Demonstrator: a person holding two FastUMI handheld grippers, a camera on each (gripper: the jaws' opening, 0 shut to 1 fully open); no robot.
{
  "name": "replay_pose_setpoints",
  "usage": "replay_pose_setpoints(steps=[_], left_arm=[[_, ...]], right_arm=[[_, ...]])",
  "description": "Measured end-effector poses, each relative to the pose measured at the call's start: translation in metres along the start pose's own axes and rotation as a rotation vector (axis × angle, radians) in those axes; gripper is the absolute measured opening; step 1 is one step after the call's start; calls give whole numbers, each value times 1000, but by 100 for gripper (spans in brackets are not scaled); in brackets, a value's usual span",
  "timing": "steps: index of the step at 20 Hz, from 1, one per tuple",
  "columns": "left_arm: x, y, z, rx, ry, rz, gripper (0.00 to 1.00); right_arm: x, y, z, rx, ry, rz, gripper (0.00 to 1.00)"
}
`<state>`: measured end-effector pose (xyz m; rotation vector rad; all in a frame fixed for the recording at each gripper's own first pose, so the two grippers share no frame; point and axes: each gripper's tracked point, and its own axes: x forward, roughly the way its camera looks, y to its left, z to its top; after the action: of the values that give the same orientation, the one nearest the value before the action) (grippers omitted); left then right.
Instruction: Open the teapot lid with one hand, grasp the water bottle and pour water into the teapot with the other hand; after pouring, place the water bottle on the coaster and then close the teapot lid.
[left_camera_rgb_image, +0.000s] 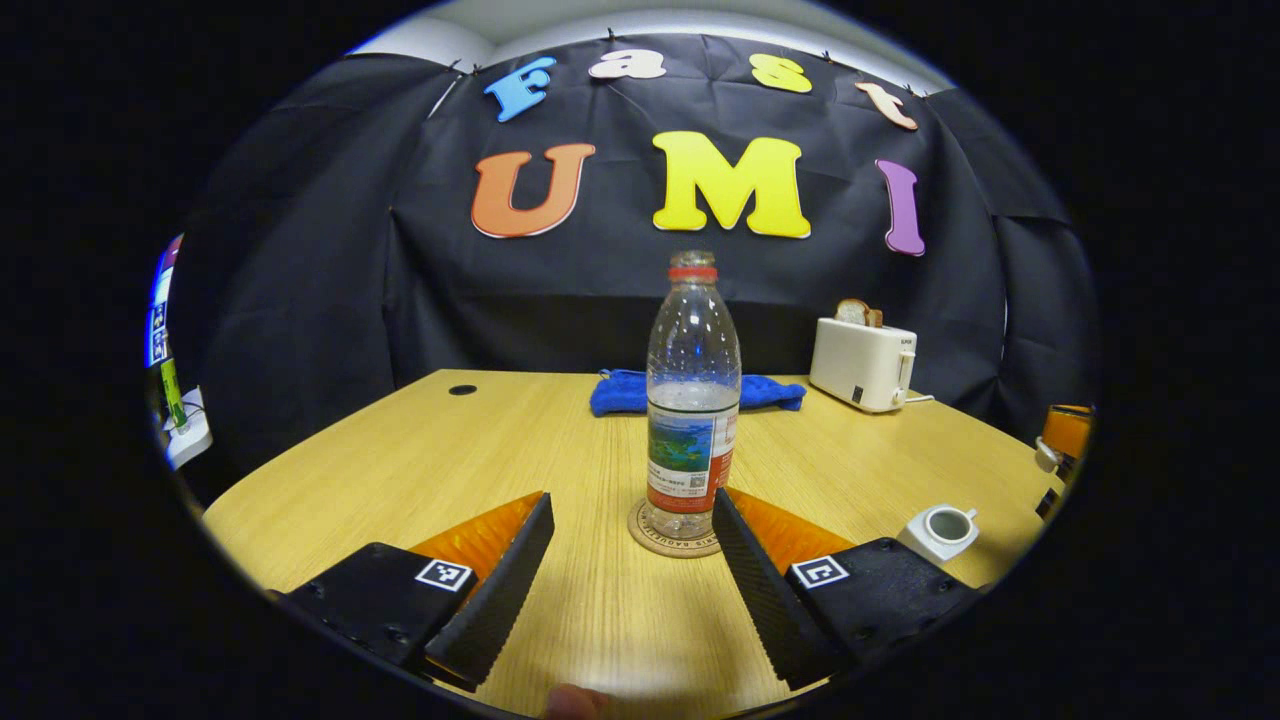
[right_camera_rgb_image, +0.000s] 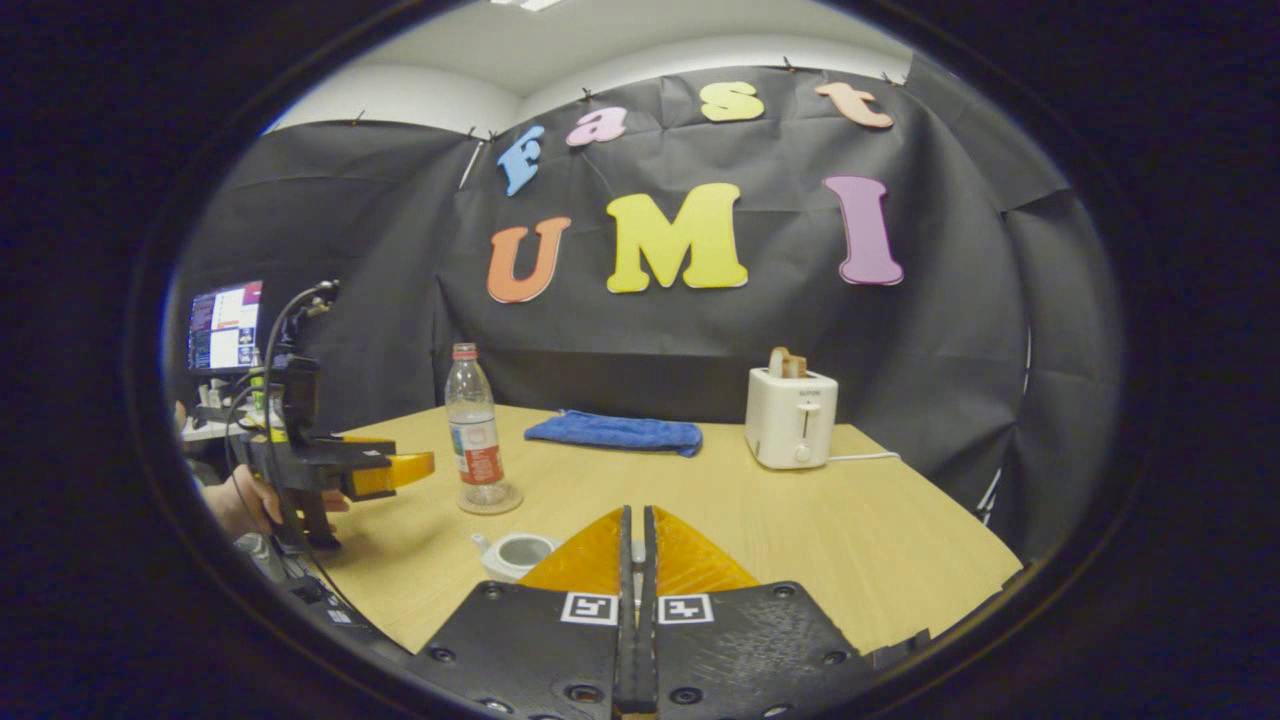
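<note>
In the left gripper view, the left gripper (left_camera_rgb_image: 632, 520) has its fingers spread wide, with nothing between them, and it points at the water bottle (left_camera_rgb_image: 692, 400). The bottle stands upright on the round coaster (left_camera_rgb_image: 672, 538) on the wooden table (left_camera_rgb_image: 420, 450), just beyond the fingertips. The teapot (left_camera_rgb_image: 942, 530) sits open-topped at the right, near the right finger. Behind the bottle lies a blue cloth (left_camera_rgb_image: 622, 392), and a white toaster (left_camera_rgb_image: 864, 362) with a slice of bread in it stands at the far right. In the right gripper view, the right gripper (right_camera_rgb_image: 637, 545) has its fingers drawn together with only a thin slit left; something small may sit between them, but I cannot tell what. The teapot (right_camera_rgb_image: 518, 552) is just left of the fingers, its lid off. Farther left the water bottle (right_camera_rgb_image: 474, 432) stands on the coaster (right_camera_rgb_image: 490, 500), with the left gripper (right_camera_rgb_image: 410, 468), held by a hand (right_camera_rgb_image: 240, 503), close beside it and apart from it. The blue cloth (right_camera_rgb_image: 612, 432) and toaster (right_camera_rgb_image: 792, 415) stand toward the back.
</note>
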<state>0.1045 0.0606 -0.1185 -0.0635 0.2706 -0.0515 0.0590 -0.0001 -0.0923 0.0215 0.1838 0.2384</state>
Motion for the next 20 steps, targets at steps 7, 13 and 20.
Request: replay_pose_setpoints(steps=[7,13,20], left_arm=[[-78,30,13,-2,-89,77,99],[-107,57,12,0,-100,142,99],[-113,62,10,-8,-98,154,99]], right_arm=[[42,51,-5,-7,-25,135,0],[62,75,-20,5,-5,208,0],[69,78,-34,-1,5,227,0]])
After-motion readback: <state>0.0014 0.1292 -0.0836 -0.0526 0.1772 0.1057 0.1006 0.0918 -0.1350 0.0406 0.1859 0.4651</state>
